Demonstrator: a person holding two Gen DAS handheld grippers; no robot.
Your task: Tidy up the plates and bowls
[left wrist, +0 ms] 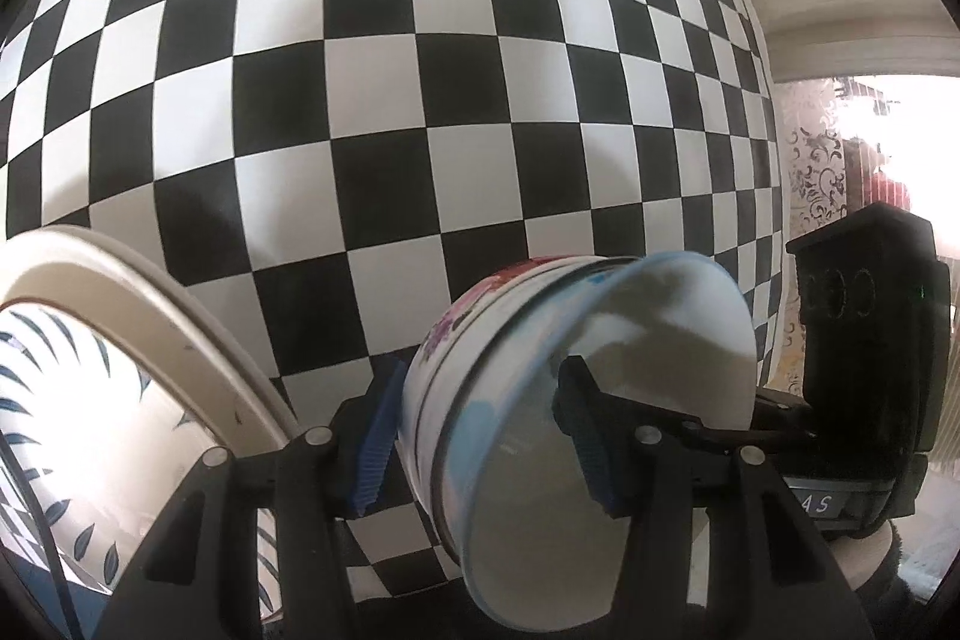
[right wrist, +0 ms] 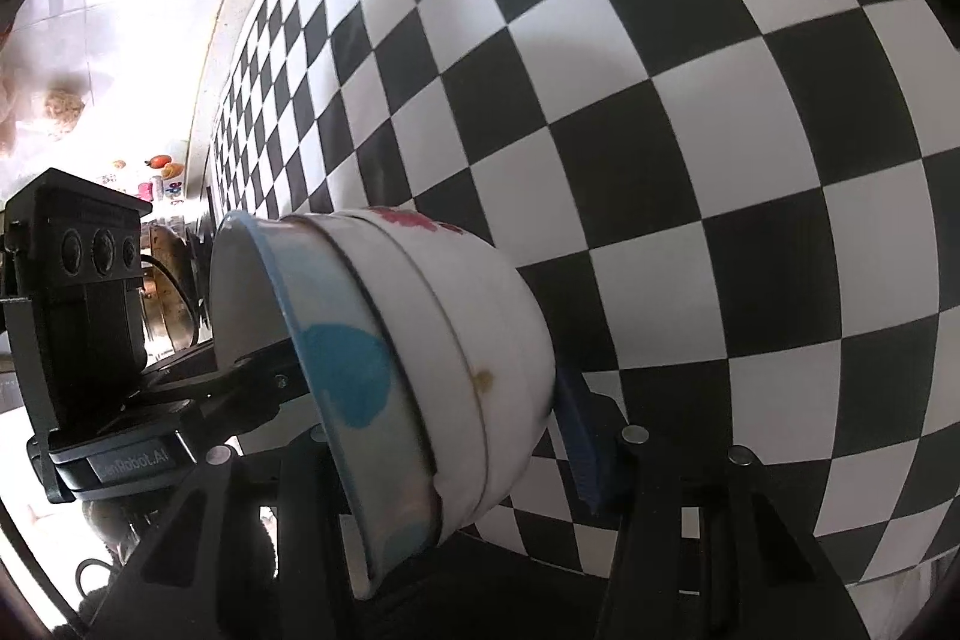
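Already: nested bowls, at least two, one inside the other, so some stacking looks done.
Bowl stack: a blue-rimmed bowl with blue patches sits in a white flowered bowl; the pair is tipped on its side and appears lifted off the checkered worktop.
Left tongs: narrowed onto the stack's rim, one blue pad on the outer wall, the other finger inside the bowl mouth.
Right tongs: also closed on the stack, a blue pad against the flowered bowl's outer wall; the inner finger is mostly hidden behind the bowls.
Position: the stack hangs between both tongs, gripped at opposite parts of the rim, each tool visible in the other's view.
Plate: a leaf-patterned plate with a cream rim lies just beside the left tongs, toward the worktop's left side; whether it touches the stack cannot be told.
Left to do: judging from this, the bowl stack has no resting place yet, and the plate seems unsorted.
Worktop edge: not clearly seen near the stack.
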